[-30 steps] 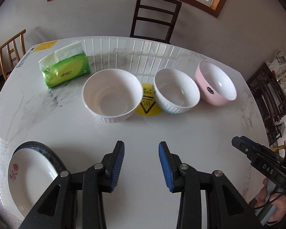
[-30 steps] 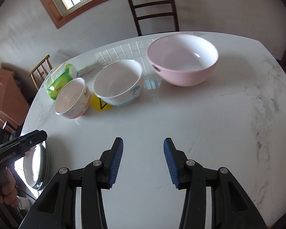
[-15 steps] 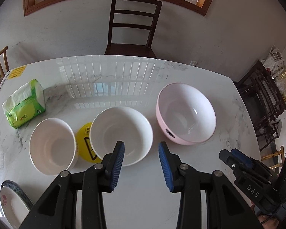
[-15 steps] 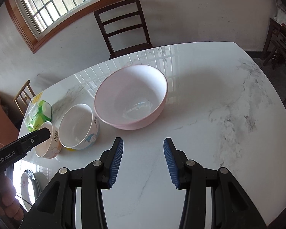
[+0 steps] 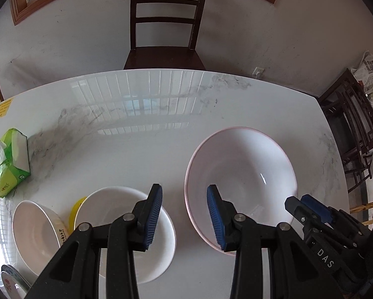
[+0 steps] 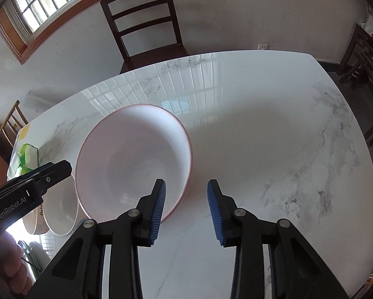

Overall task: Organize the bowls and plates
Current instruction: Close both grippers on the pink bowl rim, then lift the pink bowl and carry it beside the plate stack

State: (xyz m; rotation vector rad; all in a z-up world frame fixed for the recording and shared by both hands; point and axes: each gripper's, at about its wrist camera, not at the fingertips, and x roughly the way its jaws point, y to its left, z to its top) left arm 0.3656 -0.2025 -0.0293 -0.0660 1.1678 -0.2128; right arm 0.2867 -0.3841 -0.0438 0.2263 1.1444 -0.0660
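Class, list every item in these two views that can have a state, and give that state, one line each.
Pink bowl: upright, empty, on the table.
Middle white bowl: upright, empty.
Left white bowl: upright, empty.
Plate: flat at the table edge, mostly out of frame.
Tissue pack: open, a tissue sticking out.
Left hand-held gripper: open, holding nothing.
Right hand-held gripper: open, holding nothing.

I read "DAS" in white on the black body of the right gripper [image 5: 308, 208], and "GenRobot.AI" on the left gripper [image 6: 40, 174]. The small bowl [image 5: 35, 234] has dark print on its side and the yellow sticker [image 5: 2, 109] has lines, both too small for me to read.
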